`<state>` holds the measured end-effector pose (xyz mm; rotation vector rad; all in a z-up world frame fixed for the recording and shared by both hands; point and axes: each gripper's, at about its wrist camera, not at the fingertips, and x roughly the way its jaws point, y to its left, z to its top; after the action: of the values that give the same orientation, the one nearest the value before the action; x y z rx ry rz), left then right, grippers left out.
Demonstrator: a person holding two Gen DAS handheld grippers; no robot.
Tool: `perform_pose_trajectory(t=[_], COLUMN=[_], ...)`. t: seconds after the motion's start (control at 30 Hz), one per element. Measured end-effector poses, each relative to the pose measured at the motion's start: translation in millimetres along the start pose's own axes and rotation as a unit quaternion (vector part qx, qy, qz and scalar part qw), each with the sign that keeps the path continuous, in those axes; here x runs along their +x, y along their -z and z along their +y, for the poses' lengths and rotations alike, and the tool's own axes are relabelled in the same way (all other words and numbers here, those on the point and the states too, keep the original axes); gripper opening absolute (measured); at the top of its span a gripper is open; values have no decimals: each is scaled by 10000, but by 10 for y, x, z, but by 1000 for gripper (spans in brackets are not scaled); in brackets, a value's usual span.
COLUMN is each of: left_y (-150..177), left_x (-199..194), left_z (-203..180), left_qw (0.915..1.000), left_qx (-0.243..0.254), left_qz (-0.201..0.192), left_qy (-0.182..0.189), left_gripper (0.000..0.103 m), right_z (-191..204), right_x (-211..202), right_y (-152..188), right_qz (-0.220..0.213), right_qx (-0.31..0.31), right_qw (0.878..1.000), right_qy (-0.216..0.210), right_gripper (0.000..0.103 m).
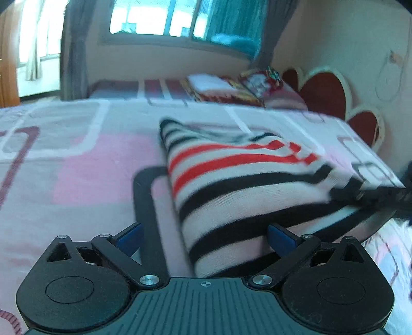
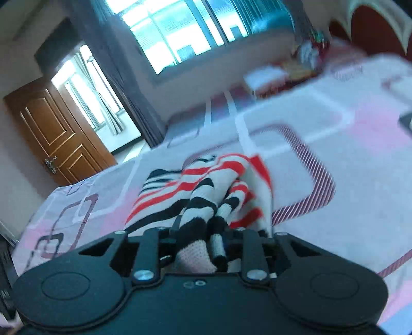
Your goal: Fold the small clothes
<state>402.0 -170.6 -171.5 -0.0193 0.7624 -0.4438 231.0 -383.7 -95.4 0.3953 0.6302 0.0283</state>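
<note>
A small knitted garment (image 1: 247,180) striped white, black and red lay on the pink-and-white patterned bedsheet (image 1: 77,165) near the right edge of the bed, with a folded pile of bedding (image 1: 231,87) far behind it under the wide window (image 1: 164,18). The left gripper (image 1: 206,234) stood with its blue-padded fingers (image 1: 282,237) spread wide, the garment's near edge lying between them but not squeezed. The right gripper (image 2: 203,247) had its black arms drawn close together, pinching a bunched fold of the same striped knit (image 2: 203,206), and a brown wooden door (image 2: 59,134) showed far to the left.
</note>
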Motion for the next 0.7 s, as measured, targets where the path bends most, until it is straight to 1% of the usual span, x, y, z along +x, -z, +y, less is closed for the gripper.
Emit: perform_pose_trajectory(t=[0.03,0.07,0.1,0.13,0.17,0.2,0.23,0.3,0.33,0.37,0.4,0.43,0.47,0.53,0.57,0.63,0.7], left_y=[35,88,134,159,156,134,111,40,12,-38,-104,-156,-221,-329,-370,-415,-435], left_x=[68,152,204,211,196,180,148,58,19,-21,-55,-74,-69,-8,39,144,289], left_z=[-31,-55,-55,-32,-9,6,14,25,27,38,53,48,51,45,42,48,45], left_qw=[9999,9993,9990,9990,9991,9990,9990,9996,9998,9999,9999,9999,9998,9998,9998,9996,9993], left_qx=[89,188,195,111,22,-24,-33,-7,-6,-41,-117,-164,-185,-160,-158,-223,-277], left_qz=[140,314,411,423,430,457,445,287,202,121,41,-5,-27,-70,-55,21,162], left_qy=[-37,-55,-41,-34,-10,7,22,11,5,4,6,-4,-26,-103,-140,-157,-167], left_gripper=[100,100,100,100,100,100,100,100,100,100,100,100,100,100,100,100,100], right_z=[-46,-130,-203,-228,-229,-207,-189,-176,-161,-144,-96,-38,40,163,222,230,118], right_x=[21,108,212,296,338,317,288,163,96,40,6,-26,-37,-32,-3,105,226], right_y=[37,99,187,270,328,326,302,249,228,205,166,158,123,93,113,192,340], right_qz=[94,291,460,548,535,499,488,401,341,255,147,53,-24,-145,-99,148,455], right_qx=[-8,76,92,-50,-179,-178,-171,-290,-328,-403,-565,-741,-905,-1148,-1291,-1461,-1553], right_qw=[9999,9994,9986,9976,9972,9974,9974,9970,9969,9960,9945,9929,9916,9901,9889,9864,9829], right_qy=[75,141,251,411,485,494,510,591,635,751,870,925,924,789,728,734,876], right_gripper=[25,25,27,28,28,30,34,38,38,37,34,34,33,31,29,25,23])
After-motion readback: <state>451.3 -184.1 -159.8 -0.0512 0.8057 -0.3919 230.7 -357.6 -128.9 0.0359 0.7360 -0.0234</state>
